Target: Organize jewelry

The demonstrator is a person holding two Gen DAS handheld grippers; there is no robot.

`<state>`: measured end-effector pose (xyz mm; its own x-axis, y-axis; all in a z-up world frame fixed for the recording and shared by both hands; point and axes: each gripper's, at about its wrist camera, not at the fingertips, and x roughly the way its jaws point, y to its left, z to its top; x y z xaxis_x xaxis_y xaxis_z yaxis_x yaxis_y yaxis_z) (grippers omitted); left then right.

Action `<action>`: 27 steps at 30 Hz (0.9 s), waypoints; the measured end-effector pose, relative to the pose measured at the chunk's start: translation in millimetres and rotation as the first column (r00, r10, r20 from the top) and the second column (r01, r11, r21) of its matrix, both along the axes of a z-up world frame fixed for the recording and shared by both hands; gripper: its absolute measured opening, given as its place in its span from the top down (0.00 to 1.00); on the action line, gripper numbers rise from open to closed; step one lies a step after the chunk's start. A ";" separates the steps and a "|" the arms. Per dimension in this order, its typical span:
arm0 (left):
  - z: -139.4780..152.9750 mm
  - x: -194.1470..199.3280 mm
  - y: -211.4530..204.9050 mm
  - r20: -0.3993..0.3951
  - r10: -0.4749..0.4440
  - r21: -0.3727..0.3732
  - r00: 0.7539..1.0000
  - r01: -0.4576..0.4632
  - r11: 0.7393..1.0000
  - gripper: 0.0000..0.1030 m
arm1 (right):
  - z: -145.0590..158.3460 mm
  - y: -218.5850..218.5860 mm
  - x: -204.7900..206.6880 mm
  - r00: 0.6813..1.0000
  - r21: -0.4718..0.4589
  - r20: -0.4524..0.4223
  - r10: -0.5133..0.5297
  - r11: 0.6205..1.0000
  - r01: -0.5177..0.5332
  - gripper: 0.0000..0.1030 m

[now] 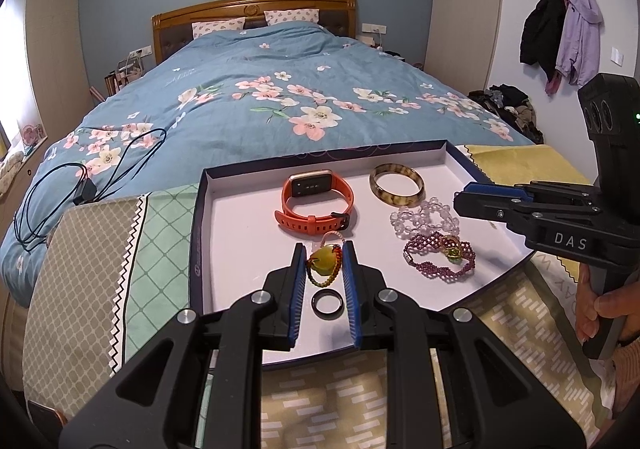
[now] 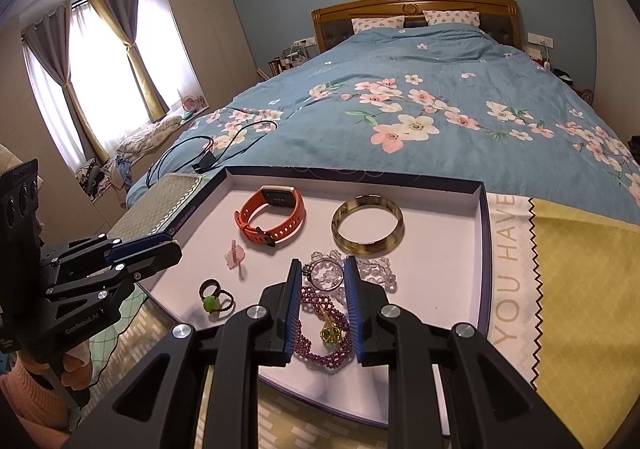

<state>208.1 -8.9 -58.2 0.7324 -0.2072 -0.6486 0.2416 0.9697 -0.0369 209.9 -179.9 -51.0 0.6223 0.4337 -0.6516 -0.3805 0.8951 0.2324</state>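
Note:
A shallow white box tray holds an orange watch, an amber bangle, a clear bead bracelet, a purple bead bracelet, a green-stone cord bracelet, a black ring, a silver ring and a pink piece. My left gripper is open around the green-stone bracelet, above the black ring. My right gripper is open over the purple bracelet and silver ring.
The tray rests on patterned cloths at the foot of a blue floral bed. A black cable and charger lie on the quilt at left. Coats hang on the right wall.

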 end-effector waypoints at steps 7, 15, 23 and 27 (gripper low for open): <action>-4.1 4.6 -0.1 -0.012 0.010 0.002 1.000 -0.010 1.000 0.82 | -3.2 1.1 4.5 1.000 -0.008 -0.015 -0.004 1.000 0.004 0.81; -9.4 9.5 -0.4 -0.027 0.019 0.006 0.999 -0.019 1.000 0.82 | -6.9 3.2 11.2 0.999 -0.021 -0.033 -0.013 1.000 0.012 0.81; -15.6 13.2 -0.2 -0.046 0.023 0.008 0.999 -0.023 1.000 0.82 | -11.8 4.6 15.4 0.999 -0.032 -0.049 -0.017 0.999 0.016 0.81; -17.7 14.4 -1.2 -0.053 0.024 0.009 0.998 -0.024 1.000 0.82 | -14.2 4.6 16.4 0.998 -0.036 -0.055 -0.019 0.999 0.017 0.81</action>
<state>222.5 -10.1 -75.9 0.7019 -0.1841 -0.6880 0.2160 0.9755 -0.0407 226.2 -175.3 -65.1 0.5926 0.3984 -0.7001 -0.3515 0.9099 0.2202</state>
